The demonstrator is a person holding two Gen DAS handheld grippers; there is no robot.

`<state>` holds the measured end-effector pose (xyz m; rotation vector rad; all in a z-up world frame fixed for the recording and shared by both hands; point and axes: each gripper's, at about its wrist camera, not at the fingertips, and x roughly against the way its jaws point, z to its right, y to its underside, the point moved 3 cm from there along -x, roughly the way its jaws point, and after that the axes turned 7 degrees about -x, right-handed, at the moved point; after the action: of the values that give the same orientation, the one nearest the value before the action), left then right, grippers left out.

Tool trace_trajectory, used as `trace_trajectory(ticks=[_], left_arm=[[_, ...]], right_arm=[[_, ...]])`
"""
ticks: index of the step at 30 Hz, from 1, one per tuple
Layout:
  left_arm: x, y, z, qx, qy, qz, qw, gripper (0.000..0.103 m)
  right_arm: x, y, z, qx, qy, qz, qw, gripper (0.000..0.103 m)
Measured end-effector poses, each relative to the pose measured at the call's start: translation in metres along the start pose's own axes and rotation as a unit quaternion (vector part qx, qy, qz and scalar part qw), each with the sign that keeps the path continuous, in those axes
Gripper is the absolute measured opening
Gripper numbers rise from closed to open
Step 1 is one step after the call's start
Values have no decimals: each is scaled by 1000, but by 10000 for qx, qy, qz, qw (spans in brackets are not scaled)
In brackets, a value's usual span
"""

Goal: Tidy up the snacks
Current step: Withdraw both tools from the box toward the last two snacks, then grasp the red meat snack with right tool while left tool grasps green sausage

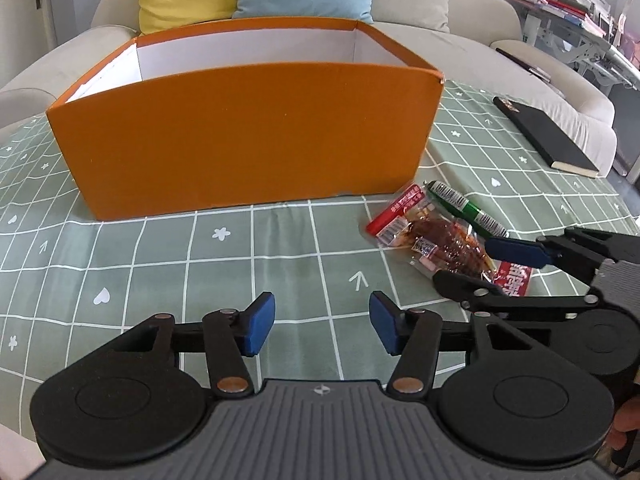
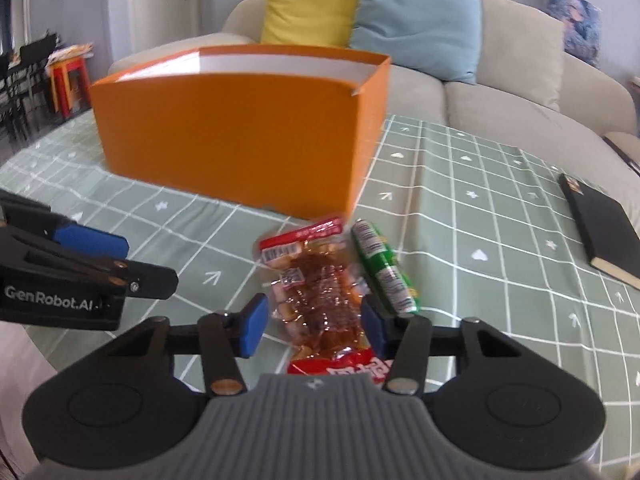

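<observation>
In the right wrist view, the right gripper (image 2: 314, 326) sits at lower centre with its blue pads either side of a clear snack packet (image 2: 320, 292) with red ends; whether the pads press on it cannot be told. A green snack packet (image 2: 382, 266) lies just right of it, touching. Both rest on the green checked tablecloth (image 2: 480, 220), just in front of the orange box (image 2: 240, 136) in the upper middle. In the left wrist view, the left gripper (image 1: 322, 328) hangs parted over bare cloth at lower centre, with the snacks off to its right. A black notebook (image 1: 544, 136) lies at right.
</observation>
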<state>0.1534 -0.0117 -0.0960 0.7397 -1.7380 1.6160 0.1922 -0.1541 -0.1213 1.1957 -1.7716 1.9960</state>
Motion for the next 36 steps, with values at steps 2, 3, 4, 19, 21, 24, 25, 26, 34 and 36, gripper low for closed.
trace_trajectory(ticks=[2,3,4,19,21,24,25,26,34,36], left_arm=[[-2,0,0,-15,-7,-34,10000,64],[-3,1,0,-18,-11,-52,10000,65],[-4,1,0,-17,-16,-70,10000,65],[-5,5,0,-67,-53,-158,9998,64],[-3,4,1,-53,-49,-133,9999,65],[2,3,0,-18,-36,-72,10000,64],[4,3,0,-18,-36,-55,10000,65],[5,2,0,-19,-37,-41,10000,64],[9,-8,9,-92,30,114,9999,64],[10,-15,14,-121,74,181,9997,64]], right_arm=[[-6,2,-1,104,-15,-31,9999,61],[-9,2,-2,138,-39,-45,9999,63],[-11,2,-2,170,-37,-49,9998,63],[-17,-1,-4,64,-60,-114,9999,43],[-15,-1,-5,70,-14,-128,9999,39],[-10,-1,-2,-103,-32,-130,9999,37],[-8,-2,0,-180,-64,-136,9997,36],[-6,-2,1,-268,-97,-151,9995,35],[20,-10,6,-428,16,72,9991,13],[29,-13,10,-511,58,172,9985,12]])
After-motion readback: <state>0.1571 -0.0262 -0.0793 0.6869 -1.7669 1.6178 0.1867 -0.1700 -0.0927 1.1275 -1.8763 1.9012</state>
